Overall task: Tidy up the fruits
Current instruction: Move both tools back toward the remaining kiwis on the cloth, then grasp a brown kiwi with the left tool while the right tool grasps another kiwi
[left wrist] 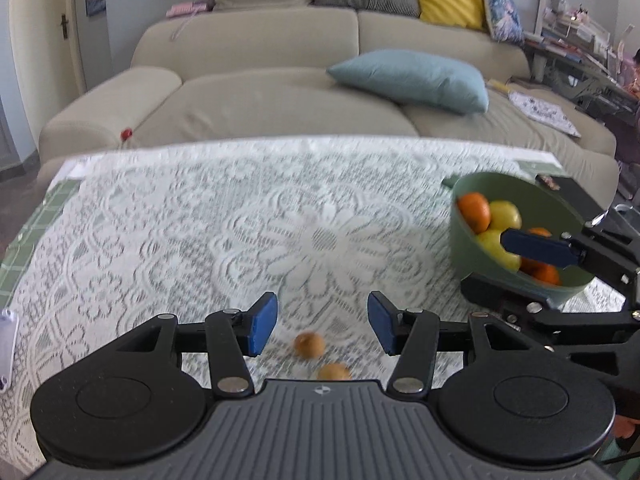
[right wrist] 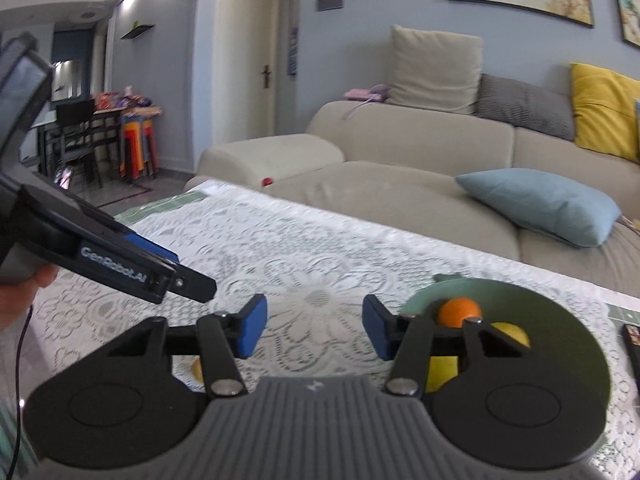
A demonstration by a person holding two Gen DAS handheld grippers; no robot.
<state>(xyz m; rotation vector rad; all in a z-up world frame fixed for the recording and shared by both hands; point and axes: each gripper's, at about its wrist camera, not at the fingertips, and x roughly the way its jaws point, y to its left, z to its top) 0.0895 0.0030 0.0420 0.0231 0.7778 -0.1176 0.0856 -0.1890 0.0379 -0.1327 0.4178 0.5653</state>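
A green bowl (left wrist: 464,248) at the table's right holds oranges (left wrist: 475,211) and yellow apples (left wrist: 505,215); it also shows in the right wrist view (right wrist: 560,320). Two small brownish fruits (left wrist: 309,345) lie on the lace cloth just under my left gripper (left wrist: 322,322), which is open and empty above them. My right gripper (right wrist: 314,326) is open and empty, hovering at the bowl's left rim; its finger (left wrist: 536,246) reaches over the bowl in the left wrist view. A small yellowish fruit (right wrist: 197,370) peeks out under its left finger.
The table wears a white lace cloth (left wrist: 240,220) over green check. A beige sofa (left wrist: 280,92) with a blue cushion (left wrist: 416,78) runs behind it. A dark flat device (right wrist: 632,344) lies right of the bowl.
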